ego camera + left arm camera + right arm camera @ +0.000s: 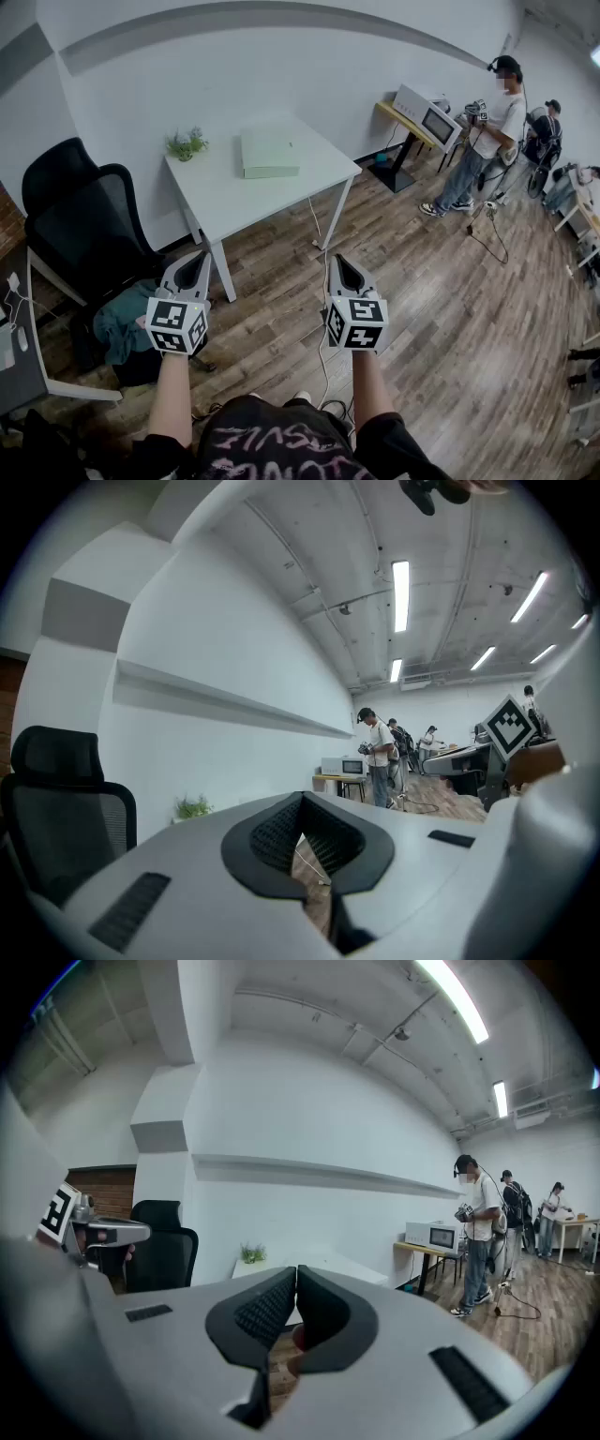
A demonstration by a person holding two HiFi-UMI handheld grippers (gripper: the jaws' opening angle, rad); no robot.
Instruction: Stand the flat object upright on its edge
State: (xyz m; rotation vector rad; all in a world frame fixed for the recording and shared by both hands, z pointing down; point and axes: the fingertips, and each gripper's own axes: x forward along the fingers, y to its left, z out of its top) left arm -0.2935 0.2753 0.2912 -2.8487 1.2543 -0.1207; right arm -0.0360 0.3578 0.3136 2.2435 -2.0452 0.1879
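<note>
Your left gripper (201,259) is closed, pads together at the tips, and nothing is caught between them. You only see a sliver of floor through the gap further back. Same deal with your right gripper (336,260): jaws shut and empty. You're holding both out in front of you side by side, well apart from each other, noses aimed forward toward the table, with the marker cubes back by your hands.

The thing you're after is the flat box (269,153), pale green. It's lying flat on the white table (225,199), toward the back near the wall. It's well ahead of both grippers, so neither one is anywhere close to touching it. Just left of it, at the table's back corner, there's a small potted plant (186,143).

A black office chair (82,220) sits to the left of the table, with some teal fabric bunched up below it. Everything stands on the wood floor (441,309). Off to the right, well away, a person (486,141) stands next to a stand with a microwave (427,116) on it.
</note>
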